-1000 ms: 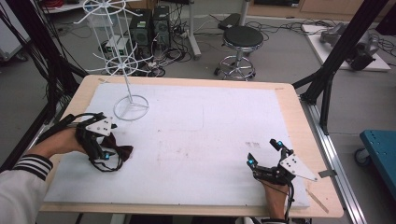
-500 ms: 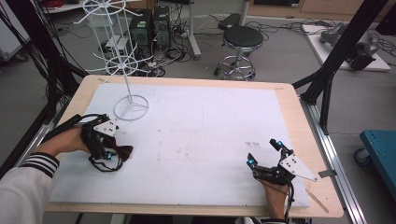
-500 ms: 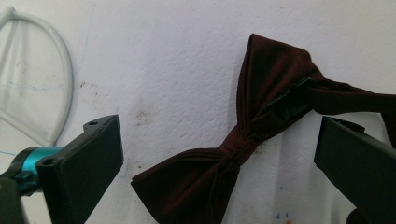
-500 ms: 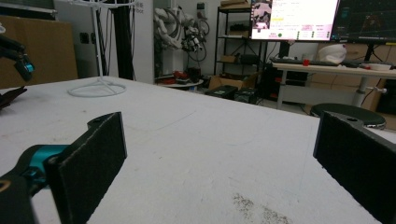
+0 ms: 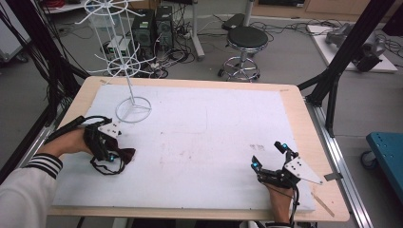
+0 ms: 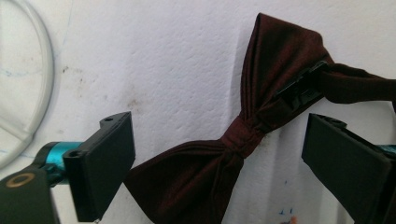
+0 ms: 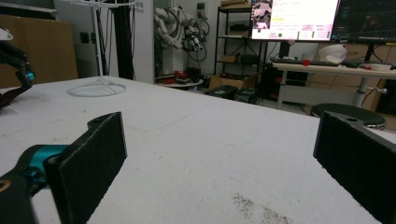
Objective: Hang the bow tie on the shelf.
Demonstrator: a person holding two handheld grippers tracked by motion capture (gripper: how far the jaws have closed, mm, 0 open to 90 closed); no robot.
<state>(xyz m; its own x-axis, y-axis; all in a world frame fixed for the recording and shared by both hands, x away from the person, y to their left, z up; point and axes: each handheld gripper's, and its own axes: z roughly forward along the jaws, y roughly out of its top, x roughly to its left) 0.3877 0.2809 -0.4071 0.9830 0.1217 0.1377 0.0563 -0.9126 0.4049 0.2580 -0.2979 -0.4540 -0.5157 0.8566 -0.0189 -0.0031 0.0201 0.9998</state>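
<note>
Satiny dark-red cloth bow tie [image 6: 243, 135] on matt, pitted white foam mat [image 6: 177, 70].

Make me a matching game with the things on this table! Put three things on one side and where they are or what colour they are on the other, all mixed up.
Things:
1. bow tie
2. white wire rack
3. right gripper

Descriptions:
A. stands at the far left of the table
B. jaws open over the bare white mat
C. dark red, lying between the left gripper's jaws

Pairs: 1-C, 2-A, 3-B

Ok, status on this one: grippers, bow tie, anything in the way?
Left gripper open over the dark red bow tie, jaws just closing. Right gripper open, apart on the mat. White wire stand nearby, not blocking.
</note>
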